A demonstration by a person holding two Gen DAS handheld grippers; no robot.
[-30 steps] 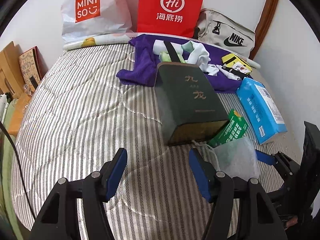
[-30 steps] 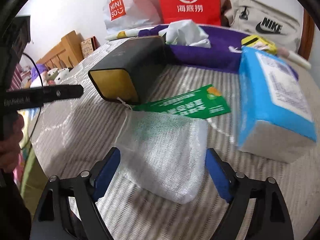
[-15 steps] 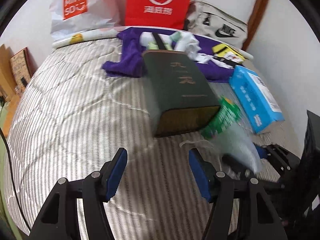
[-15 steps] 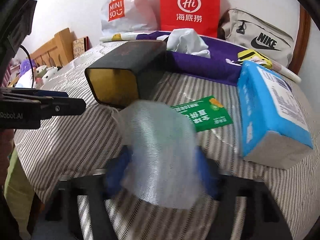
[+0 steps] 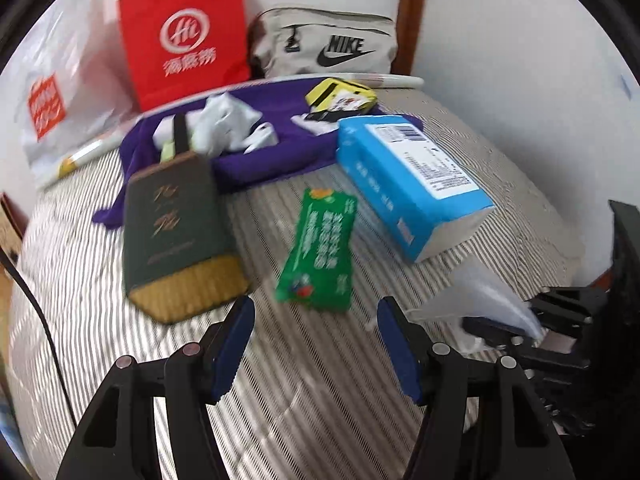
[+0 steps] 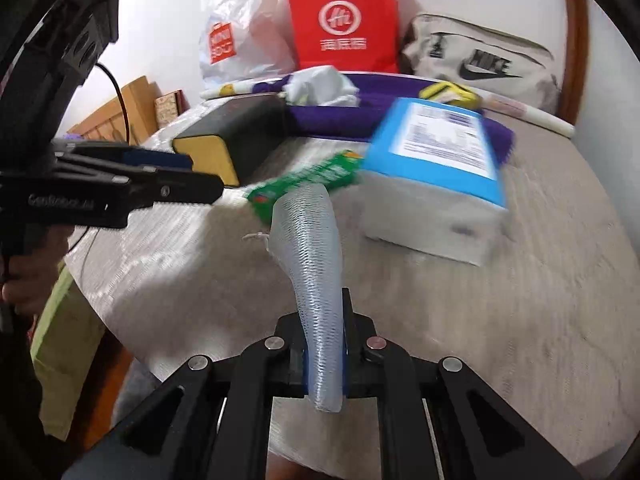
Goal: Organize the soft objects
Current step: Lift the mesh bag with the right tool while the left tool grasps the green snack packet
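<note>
My right gripper (image 6: pixel 322 348) is shut on a white mesh pouch (image 6: pixel 310 248), pinched flat and lifted above the striped bed (image 6: pixel 500 320). The pouch also shows at the right in the left wrist view (image 5: pixel 484 300), held by the right gripper (image 5: pixel 504 328). My left gripper (image 5: pixel 316 344) is open and empty, low over the bed near a green packet (image 5: pixel 320 248) and a dark green box (image 5: pixel 176 232). It also shows at the left of the right wrist view (image 6: pixel 160 176). A purple cloth (image 5: pixel 256 152) with white crumpled fabric (image 5: pixel 224 120) lies behind.
A blue tissue pack (image 5: pixel 408 176) lies right of the green packet. At the bed's back stand a red paper bag (image 5: pixel 184 36), a white Miniso bag (image 5: pixel 56 92) and a beige Nike bag (image 5: pixel 328 44). A small yellow pouch (image 5: pixel 340 94) lies on the cloth. A wall is on the right.
My right gripper has closed on the mesh pouch and lifted it off the bed. The left gripper has swung to the right, toward the green packet, still open.
</note>
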